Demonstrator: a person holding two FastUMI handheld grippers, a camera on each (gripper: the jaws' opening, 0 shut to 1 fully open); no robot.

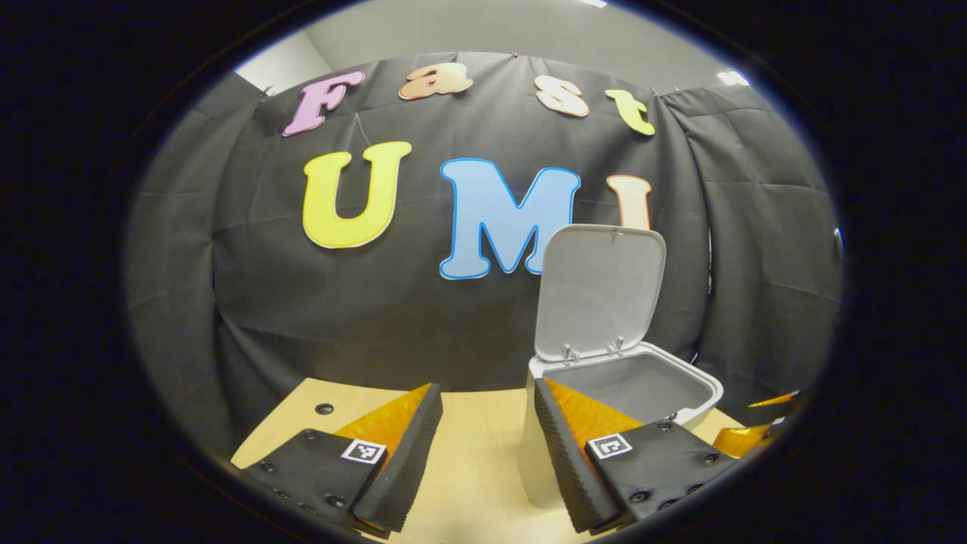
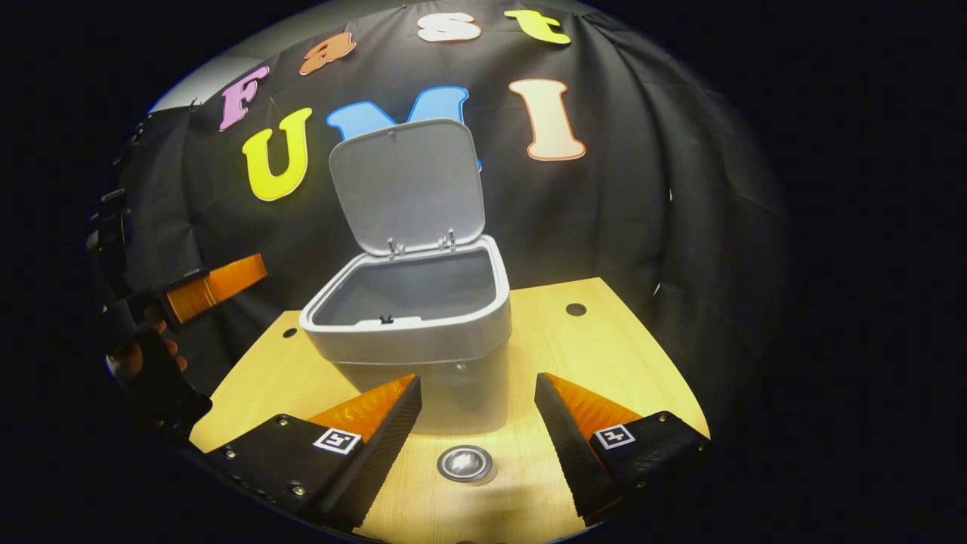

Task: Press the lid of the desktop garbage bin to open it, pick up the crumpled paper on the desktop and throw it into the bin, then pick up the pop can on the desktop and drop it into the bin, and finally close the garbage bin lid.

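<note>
Bin point(image 2: 423, 325) sits mid-surface point(image 2: 604, 340) with its lid point(image 2: 408, 185) flipped up, ready for trash. My left tool point(image 1: 483, 446) hangs released just left of it. Pop can point(image 2: 464, 462) stands near, between my right tool point(image 2: 477, 423) fingers, spread wide to straddle it.

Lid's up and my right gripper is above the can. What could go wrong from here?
1. The pop can stands close against the bin; the open right gripper could bump the bin wall while closing.
2. The lid stands upright; a knock might drop it shut.
3. The left gripper hovers near the bin, possibly crowding the drop.
</note>
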